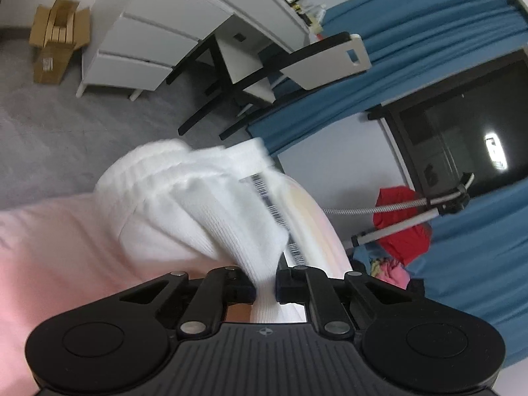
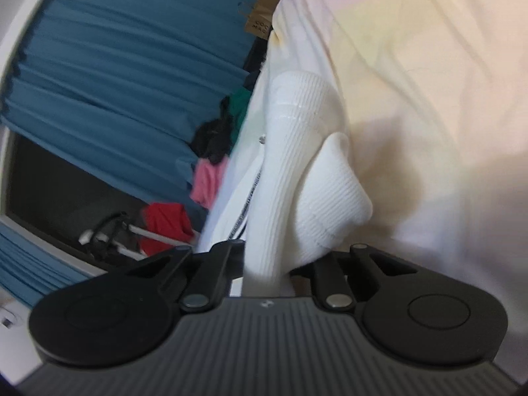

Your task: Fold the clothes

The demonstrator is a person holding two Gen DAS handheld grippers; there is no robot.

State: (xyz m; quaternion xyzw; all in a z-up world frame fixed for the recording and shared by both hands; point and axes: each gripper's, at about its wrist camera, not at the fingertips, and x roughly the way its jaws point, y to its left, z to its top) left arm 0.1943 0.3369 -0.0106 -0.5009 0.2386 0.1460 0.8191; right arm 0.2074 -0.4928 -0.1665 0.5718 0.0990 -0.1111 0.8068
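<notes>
A white ribbed sock (image 1: 211,204) is bunched up in front of my left gripper (image 1: 265,288), which is shut on one end of it. The sock hangs above a pale pink and yellow bedsheet (image 1: 59,241). In the right wrist view the same white sock (image 2: 297,178) stretches away over the sheet (image 2: 429,99), and my right gripper (image 2: 267,270) is shut on its near end. The fingertips of both grippers are hidden by the fabric.
A white drawer unit (image 1: 145,39), a black and white chair (image 1: 264,76) and a cardboard box (image 1: 57,38) stand on the grey floor. Blue curtains (image 2: 115,66) hang behind a dark screen (image 1: 462,132). Red (image 1: 401,221) and pink clothes (image 2: 206,181) lie beside the bed near a tripod (image 1: 412,211).
</notes>
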